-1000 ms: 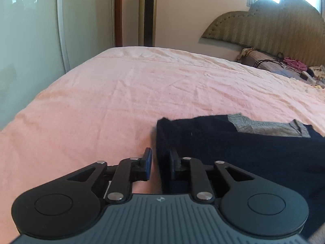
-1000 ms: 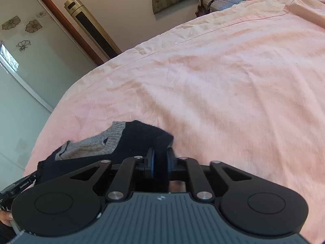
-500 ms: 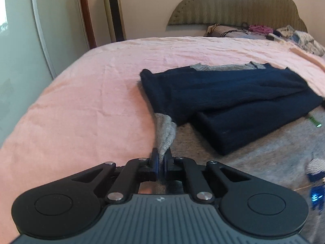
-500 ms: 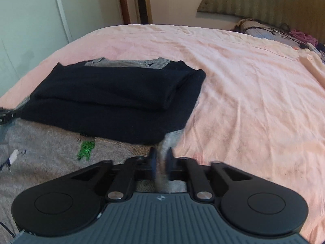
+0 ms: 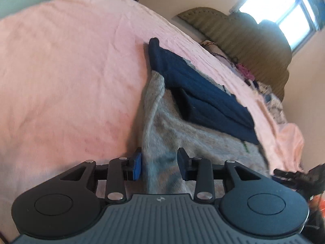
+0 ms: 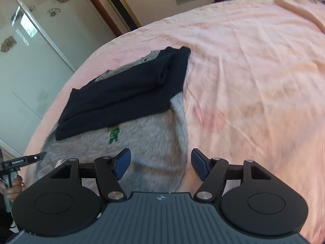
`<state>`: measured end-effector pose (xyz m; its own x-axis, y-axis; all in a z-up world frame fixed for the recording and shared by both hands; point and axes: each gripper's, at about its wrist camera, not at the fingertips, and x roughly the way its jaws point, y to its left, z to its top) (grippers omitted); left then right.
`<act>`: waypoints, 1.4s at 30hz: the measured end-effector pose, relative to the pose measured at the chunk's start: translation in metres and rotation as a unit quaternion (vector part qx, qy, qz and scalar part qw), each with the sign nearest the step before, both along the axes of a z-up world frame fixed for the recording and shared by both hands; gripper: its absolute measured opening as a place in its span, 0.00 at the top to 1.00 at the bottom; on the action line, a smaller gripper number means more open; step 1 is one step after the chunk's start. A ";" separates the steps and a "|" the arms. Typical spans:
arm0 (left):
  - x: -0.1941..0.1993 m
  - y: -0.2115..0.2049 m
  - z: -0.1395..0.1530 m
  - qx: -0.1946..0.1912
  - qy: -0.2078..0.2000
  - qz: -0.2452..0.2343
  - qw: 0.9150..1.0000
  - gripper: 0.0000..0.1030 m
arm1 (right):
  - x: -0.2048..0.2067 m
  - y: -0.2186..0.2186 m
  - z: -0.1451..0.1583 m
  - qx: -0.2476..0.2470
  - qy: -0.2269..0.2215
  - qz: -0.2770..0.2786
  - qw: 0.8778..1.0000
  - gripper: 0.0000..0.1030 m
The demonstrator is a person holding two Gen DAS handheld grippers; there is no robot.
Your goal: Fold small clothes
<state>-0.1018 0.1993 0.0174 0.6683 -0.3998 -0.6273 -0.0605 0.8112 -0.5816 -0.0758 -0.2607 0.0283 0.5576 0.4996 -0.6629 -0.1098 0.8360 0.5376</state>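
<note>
Sweater (image 6: 142, 142) flat on the pink bed (image 6: 254, 71), navy sleeves (image 6: 126, 89) folded across the top, grey body bunched up toward the cameras. Left gripper (image 5: 159, 165) spread apart, grey hem edge loose between the pads, not pinched. Right gripper (image 6: 160, 163) wide apart too, hovering over the grey corner, gripping nothing. Views a bit blurry.

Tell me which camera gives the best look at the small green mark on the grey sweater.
The right wrist view: the green mark faces the camera on the grey sweater, just below the folded navy sleeves. The left wrist view shows only a thin green sliver.
</note>
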 end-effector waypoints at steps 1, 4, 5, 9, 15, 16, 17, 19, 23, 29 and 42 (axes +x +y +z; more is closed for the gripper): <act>-0.004 0.003 -0.004 -0.023 0.001 0.002 1.000 0.66 | -0.008 -0.005 -0.004 0.035 0.013 -0.006 0.999 0.35; -0.005 0.003 -0.007 -0.017 0.005 0.011 1.000 0.82 | -0.031 -0.006 -0.010 0.082 0.022 -0.008 0.996 0.38; -0.001 0.001 -0.008 -0.005 0.015 0.012 1.000 0.96 | -0.036 -0.003 -0.011 0.085 0.022 -0.004 0.996 0.43; 0.003 -0.004 0.003 0.045 0.007 0.010 0.999 0.97 | -0.037 0.011 -0.019 0.064 0.035 0.018 0.997 0.91; 0.003 0.021 0.011 0.061 0.009 -0.014 0.998 0.97 | -0.048 -0.022 -0.002 0.050 0.003 -0.030 0.998 0.92; 0.004 0.022 0.004 0.067 0.025 -0.010 0.997 0.96 | -0.047 -0.022 -0.010 0.045 0.017 -0.029 0.998 0.92; 0.000 0.025 0.000 0.052 0.021 -0.006 0.998 0.96 | -0.047 -0.021 -0.018 0.045 0.027 -0.027 0.998 0.95; -0.009 0.032 -0.004 -0.002 0.031 -0.003 1.000 0.90 | -0.051 -0.026 -0.026 0.078 0.032 -0.052 0.995 0.95; -0.038 0.029 -0.010 -0.094 0.033 -0.018 0.995 0.52 | -0.068 -0.021 -0.022 0.127 0.037 -0.049 0.990 0.55; -0.051 0.009 -0.006 -0.047 0.035 -0.003 0.998 0.96 | -0.086 0.035 -0.010 0.069 0.032 0.042 0.996 0.79; -0.085 0.054 -0.013 -0.073 0.046 -0.001 0.996 0.75 | -0.120 -0.024 -0.003 0.061 0.032 -0.041 0.997 0.73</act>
<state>-0.1867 0.2531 0.0042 0.6097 -0.4930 -0.6206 -0.1173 0.7183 -0.6858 -0.1963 -0.2850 0.0257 0.5583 0.5339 -0.6350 -0.0067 0.7683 0.6400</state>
